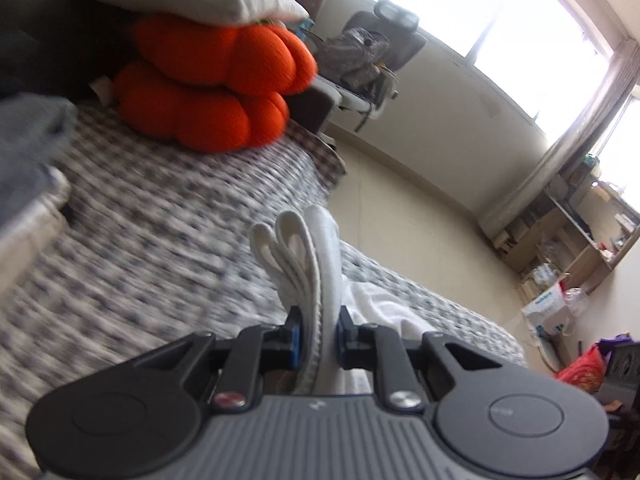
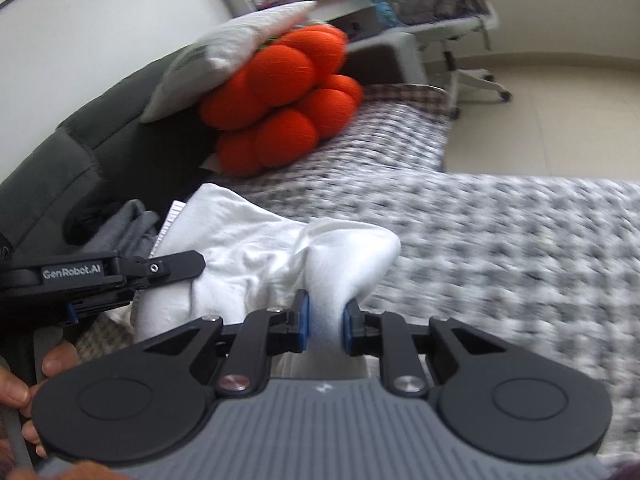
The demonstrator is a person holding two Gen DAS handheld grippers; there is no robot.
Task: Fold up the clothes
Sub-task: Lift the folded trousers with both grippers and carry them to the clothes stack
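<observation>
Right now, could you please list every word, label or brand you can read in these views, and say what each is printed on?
"GenRobot.AI": on the side of the left gripper, seen in the right wrist view.
White box on the floor: blue print, too blurred to read.
Small mark on each gripper body: too small to read.

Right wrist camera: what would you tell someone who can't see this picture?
The right gripper pinches a bunched white garment above a checked bedspread. The left gripper reaches in from the left, and an orange cushion sits under a grey pillow behind.
</observation>
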